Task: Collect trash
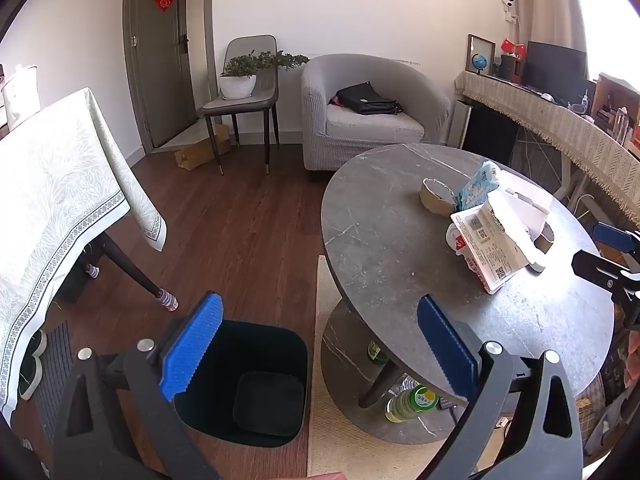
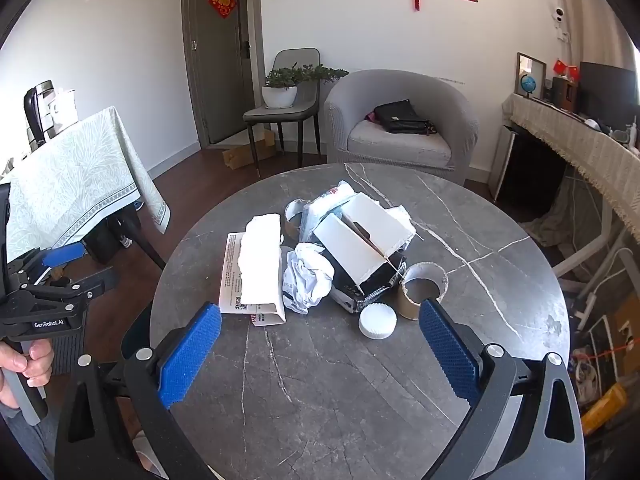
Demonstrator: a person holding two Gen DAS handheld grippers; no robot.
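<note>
Both your tongs, left gripper (image 1: pixel 320 350) and right gripper (image 2: pixel 320 350), are spread wide and empty. The trash pile (image 2: pixel 320 256) sits mid-table (image 2: pixel 360 400), bin (image 1: pixel 248 384) on the floor by its left edge. Probably grab the bottle cap (image 2: pixel 377 321) near your right pads first.

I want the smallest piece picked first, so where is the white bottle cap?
In the right wrist view, the white bottle cap lies on the round table, at the pile's near right edge, beside the cardboard tube.
</note>
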